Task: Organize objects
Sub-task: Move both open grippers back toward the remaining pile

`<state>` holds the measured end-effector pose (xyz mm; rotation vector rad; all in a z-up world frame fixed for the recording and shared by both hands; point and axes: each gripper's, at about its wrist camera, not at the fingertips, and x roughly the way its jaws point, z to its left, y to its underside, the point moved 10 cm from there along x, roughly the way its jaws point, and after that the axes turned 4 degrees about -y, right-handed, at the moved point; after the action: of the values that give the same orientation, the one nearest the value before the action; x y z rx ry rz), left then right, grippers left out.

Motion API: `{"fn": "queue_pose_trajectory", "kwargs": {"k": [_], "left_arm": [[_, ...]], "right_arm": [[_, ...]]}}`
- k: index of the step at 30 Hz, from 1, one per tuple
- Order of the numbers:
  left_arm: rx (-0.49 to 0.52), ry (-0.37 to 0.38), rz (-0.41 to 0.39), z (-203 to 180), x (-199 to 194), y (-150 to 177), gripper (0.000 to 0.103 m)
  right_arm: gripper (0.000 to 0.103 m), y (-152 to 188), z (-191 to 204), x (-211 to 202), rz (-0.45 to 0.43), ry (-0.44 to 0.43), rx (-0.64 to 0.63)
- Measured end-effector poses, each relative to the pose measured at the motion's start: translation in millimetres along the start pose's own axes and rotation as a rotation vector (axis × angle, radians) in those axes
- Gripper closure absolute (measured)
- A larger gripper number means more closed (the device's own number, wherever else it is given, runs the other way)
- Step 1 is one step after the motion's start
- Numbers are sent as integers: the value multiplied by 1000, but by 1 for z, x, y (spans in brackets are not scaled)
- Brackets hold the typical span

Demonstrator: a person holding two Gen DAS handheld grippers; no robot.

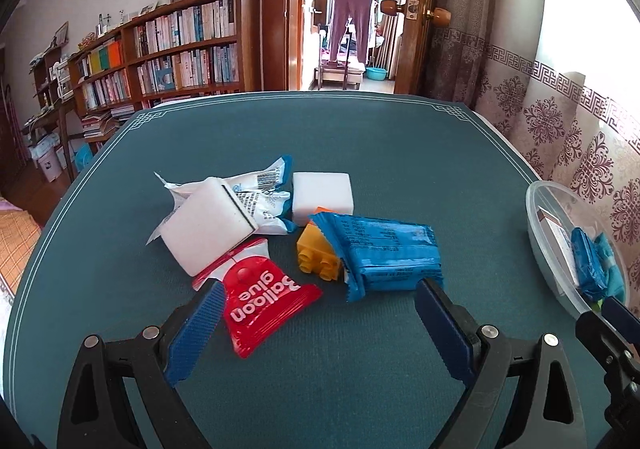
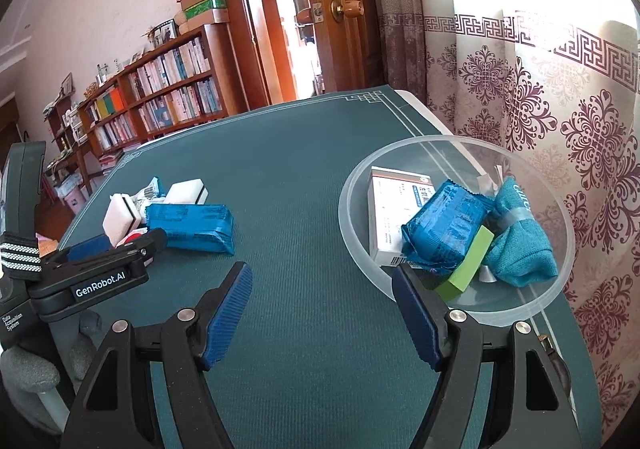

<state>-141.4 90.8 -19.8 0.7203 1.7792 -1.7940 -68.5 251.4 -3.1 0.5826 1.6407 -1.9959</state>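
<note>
In the left wrist view a pile lies on the green table mat (image 1: 360, 137): a red "Balloon glue" packet (image 1: 260, 307), a white sponge block (image 1: 208, 227), a second white block (image 1: 323, 198), a crumpled white wrapper (image 1: 260, 189), a yellow toy brick (image 1: 318, 255) and a blue snack pack (image 1: 384, 253). My left gripper (image 1: 320, 305) is open and empty just short of the pile. My right gripper (image 2: 326, 289) is open and empty beside a clear bowl (image 2: 352, 185). The bowl holds a white box (image 2: 390, 201), a blue pack (image 2: 444, 225), a green block (image 2: 468, 265) and a teal pouch (image 2: 520, 245).
A patterned curtain (image 2: 540, 97) hangs close along the table's right edge. A bookshelf (image 1: 176, 49) and an open doorway (image 1: 352, 29) stand beyond the far edge. The left gripper's body (image 2: 96, 277) shows at the left of the right wrist view.
</note>
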Motion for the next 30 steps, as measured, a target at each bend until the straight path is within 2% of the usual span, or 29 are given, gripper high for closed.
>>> {"fn": "queue_pose_trajectory", "kwargs": {"k": [5,11,24,30], "left_arm": [[-53,-39,12,33,7,2,6],[-80,-61,35,54,14,7,6],[-116,-34,133,51,38,15,4],[-144,-37,136,53,45,12,4]], "right_arm": [[29,5,12,9,26,-24,-3],[29,10,23,17,48,-38,-20],[29,13,34,33,86,-52,-36],[29,13,46,42,99,-62,-60]]}}
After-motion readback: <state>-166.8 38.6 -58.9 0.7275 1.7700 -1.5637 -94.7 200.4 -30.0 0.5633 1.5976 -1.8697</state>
